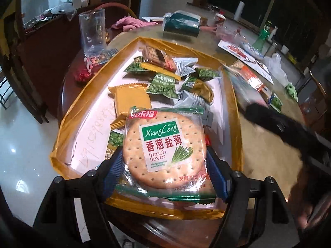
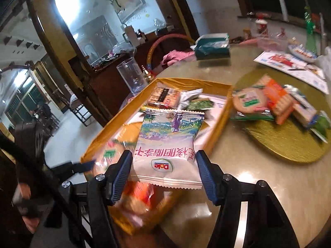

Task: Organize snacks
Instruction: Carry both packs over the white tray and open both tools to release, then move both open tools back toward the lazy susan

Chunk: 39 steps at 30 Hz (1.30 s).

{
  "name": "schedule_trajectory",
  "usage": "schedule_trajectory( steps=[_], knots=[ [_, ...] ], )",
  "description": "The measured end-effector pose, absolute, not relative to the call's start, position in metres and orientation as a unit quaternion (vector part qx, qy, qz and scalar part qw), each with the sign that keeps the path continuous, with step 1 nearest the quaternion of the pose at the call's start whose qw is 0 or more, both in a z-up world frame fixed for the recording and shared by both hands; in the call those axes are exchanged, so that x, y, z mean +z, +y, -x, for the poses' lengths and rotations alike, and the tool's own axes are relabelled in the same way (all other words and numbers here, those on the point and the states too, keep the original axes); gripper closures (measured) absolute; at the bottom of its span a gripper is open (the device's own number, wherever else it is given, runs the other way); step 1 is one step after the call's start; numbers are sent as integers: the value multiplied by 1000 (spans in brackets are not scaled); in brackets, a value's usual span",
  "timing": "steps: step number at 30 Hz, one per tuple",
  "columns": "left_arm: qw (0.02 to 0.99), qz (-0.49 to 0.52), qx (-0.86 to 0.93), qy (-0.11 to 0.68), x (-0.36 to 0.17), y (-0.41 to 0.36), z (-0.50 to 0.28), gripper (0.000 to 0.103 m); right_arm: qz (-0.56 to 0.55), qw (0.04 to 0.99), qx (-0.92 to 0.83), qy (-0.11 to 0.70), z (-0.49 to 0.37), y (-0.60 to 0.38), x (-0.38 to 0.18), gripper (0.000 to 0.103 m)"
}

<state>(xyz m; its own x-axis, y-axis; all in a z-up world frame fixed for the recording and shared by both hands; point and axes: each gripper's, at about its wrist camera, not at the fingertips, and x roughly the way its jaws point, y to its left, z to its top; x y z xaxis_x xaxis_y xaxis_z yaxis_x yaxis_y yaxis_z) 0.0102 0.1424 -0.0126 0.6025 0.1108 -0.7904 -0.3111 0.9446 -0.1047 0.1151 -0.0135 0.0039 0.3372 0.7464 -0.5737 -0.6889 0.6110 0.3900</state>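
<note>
Gold-edged rectangular tray with a white floor [image 1: 235,111] sits on the round glass-topped table [image 1: 266,150], near its edge. Left gripper [image 1: 165,163]: blue ribbed pads [image 1: 113,165] pressed against both sides of a clear-wrapped round cracker packet with a green "XiangCong" label [image 1: 165,144], clamped on it. Packet held above the near end of the tray, label facing the camera.

Tray contents, loose pile toward the far end: small green pea snack sachets [image 1: 163,84], a plain gold square packet [image 1: 132,99], a brown-wrapped biscuit bar [image 1: 157,57], several silver-grey sachets [image 1: 184,66]. Handwritten digits show on the tray floor along its left side.

Right gripper [image 2: 164,165]: fingers on either side of a white Dole fruit-snack pouch with a pastel picture panel [image 2: 167,144]. Left pad [image 2: 122,173] touches the pouch edge; a slim gap shows at the other pad, so whether the pouch is truly clamped I cannot tell. Pouch hangs over the near right corner of the tray, print upside down to the camera. Beneath it, blurred orange and cracker wrappers.

Right of the tray, apart from it: round gold glitter mat [image 2: 289,142] carrying a second round cracker packet [image 2: 250,101], an orange wafer packet [image 2: 279,101] and a white-blue packet [image 2: 304,111].

Beyond the tray: tall clear plastic measuring jug [image 1: 93,33] at the table's left edge, a dark green tissue pack [image 1: 182,24], a pink cloth [image 1: 132,23], printed leaflets [image 2: 293,66] at far right.
</note>
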Motion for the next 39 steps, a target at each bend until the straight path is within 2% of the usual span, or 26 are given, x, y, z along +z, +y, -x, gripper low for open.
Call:
schedule_trajectory(
  steps=[9,14,18,20,24,28,32,36,39],
  knots=[
    [885,87,135,437,-26,150,-17,26,11,814,427,393,-149,45,-13,40],
    [888,81,130,434,-27,150,-18,24,-2,807,424,411,-160,53,-25,38],
    [901,159,68,398,-23,164,-10,14,-17,807,431,404,-157,48,-21,35],
    [901,199,66,381,-22,172,-5,10,-39,812,438,384,-151,37,-13,20],
    [897,202,114,376,-20,168,-4,8,-61,816,446,363,-139,16,1,20],
    [929,202,130,281,6,159,22,7,-84,815,448,359,-128,-13,3,20],
    [916,170,133,339,-3,146,5,7,-112,815,441,359,-123,-44,-2,20],
    [923,172,109,326,2,129,11,7,-129,818,423,368,-119,-76,-12,20],
    [925,127,102,343,6,106,5,7,-137,823,405,374,-120,-100,-20,20]
  ],
)
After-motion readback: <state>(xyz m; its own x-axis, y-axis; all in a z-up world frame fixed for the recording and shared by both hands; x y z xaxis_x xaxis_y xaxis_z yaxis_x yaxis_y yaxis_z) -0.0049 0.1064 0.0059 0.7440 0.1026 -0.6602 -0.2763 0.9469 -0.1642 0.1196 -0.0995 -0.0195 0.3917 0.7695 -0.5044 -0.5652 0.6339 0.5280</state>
